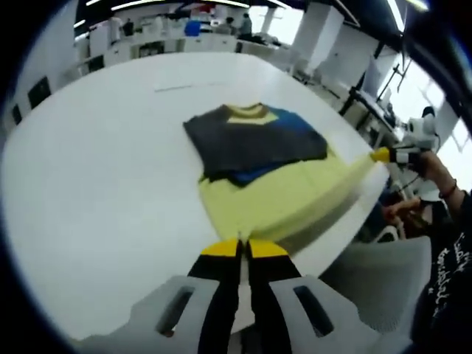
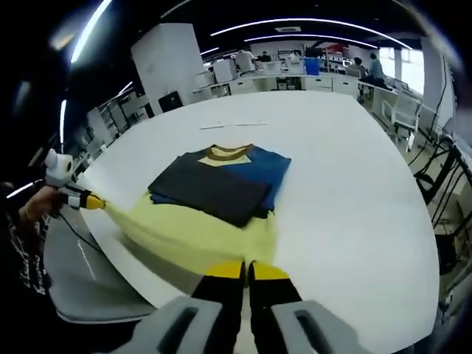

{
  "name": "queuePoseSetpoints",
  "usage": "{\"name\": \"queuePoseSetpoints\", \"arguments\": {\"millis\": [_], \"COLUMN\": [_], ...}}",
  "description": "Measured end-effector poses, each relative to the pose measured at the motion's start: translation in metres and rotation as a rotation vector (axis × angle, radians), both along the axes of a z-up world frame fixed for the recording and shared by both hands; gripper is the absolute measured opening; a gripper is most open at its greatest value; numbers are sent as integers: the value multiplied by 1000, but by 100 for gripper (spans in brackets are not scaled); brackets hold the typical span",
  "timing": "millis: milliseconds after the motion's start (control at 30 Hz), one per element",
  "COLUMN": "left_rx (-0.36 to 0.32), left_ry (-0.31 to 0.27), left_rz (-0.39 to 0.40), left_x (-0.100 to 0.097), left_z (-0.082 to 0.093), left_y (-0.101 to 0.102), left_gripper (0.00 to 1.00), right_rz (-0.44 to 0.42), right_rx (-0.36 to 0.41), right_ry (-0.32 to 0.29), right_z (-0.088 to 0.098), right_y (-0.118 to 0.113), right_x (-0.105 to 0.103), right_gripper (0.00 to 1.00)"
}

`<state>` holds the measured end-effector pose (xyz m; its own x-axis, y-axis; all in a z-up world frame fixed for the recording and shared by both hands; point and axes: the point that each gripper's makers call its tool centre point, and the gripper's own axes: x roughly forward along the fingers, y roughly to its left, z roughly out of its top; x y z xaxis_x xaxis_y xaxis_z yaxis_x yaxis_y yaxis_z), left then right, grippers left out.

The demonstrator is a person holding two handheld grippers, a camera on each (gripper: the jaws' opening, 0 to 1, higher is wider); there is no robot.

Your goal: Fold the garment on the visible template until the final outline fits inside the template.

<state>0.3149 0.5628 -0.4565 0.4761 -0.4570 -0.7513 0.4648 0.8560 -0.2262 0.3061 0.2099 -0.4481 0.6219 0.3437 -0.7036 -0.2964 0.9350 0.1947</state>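
Note:
A sweater lies on the round white table (image 1: 88, 184), collar away from me. Its upper part (image 1: 254, 140) is dark grey and blue with the sides folded in; its lower part (image 1: 284, 195) is pale yellow and pulled toward the table edge. In the left gripper view, my left gripper (image 1: 242, 247) is shut on the yellow hem. The right gripper (image 1: 380, 155) pinches the hem's other corner at the right. In the right gripper view, my right gripper (image 2: 245, 269) is shut on the yellow hem (image 2: 199, 236), lifted taut, and the left gripper (image 2: 92, 200) holds its far corner.
A faint thin line (image 1: 184, 87) marks the table beyond the collar. A grey chair (image 1: 376, 280) stands at the table edge under the hem. A person's hand and dark sleeve (image 1: 442, 243) are at the right. Office desks and chairs (image 2: 398, 110) ring the table.

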Motion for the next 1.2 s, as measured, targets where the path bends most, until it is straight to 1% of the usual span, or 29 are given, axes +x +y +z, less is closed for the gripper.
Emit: {"name": "queuePoseSetpoints", "arguments": {"millis": [167,400,533,633,767,833,933,1000,1067,1200], "left_rx": [-19,-22,-43,-54,-59,-60,-61,-61,-61,-87], "left_ry": [-40,-69,-86,-109,-135,-157,-187,-200,-207,-223], "left_rz": [20,35,60,71,78,83,88,93,99,126], "left_x": [18,38,51,62,77,86,99,105,113,128], "left_z": [12,22,28,35,44,51,60,63,65,68], "left_y": [-1,0,0,-1,-1,-1,-4,-4,-6,-8], "left_gripper": [0,0,0,0,0,0,0,0,0,0], "right_rz": [8,20,26,29,36,40,41,44,43,18], "right_rx": [-17,-30,-39,-44,-52,-57,-63,-70,-75,-79], "right_ry": [-27,-69,-93,-105,-143,-162,-181,-196,-207,-226], "right_z": [9,20,27,30,41,46,52,55,55,53], "right_y": [3,5,4,3,3,2,2,1,0,-4], "right_x": [13,33,45,53,70,78,87,95,102,119], "right_gripper": [0,0,0,0,0,0,0,0,0,0]}}
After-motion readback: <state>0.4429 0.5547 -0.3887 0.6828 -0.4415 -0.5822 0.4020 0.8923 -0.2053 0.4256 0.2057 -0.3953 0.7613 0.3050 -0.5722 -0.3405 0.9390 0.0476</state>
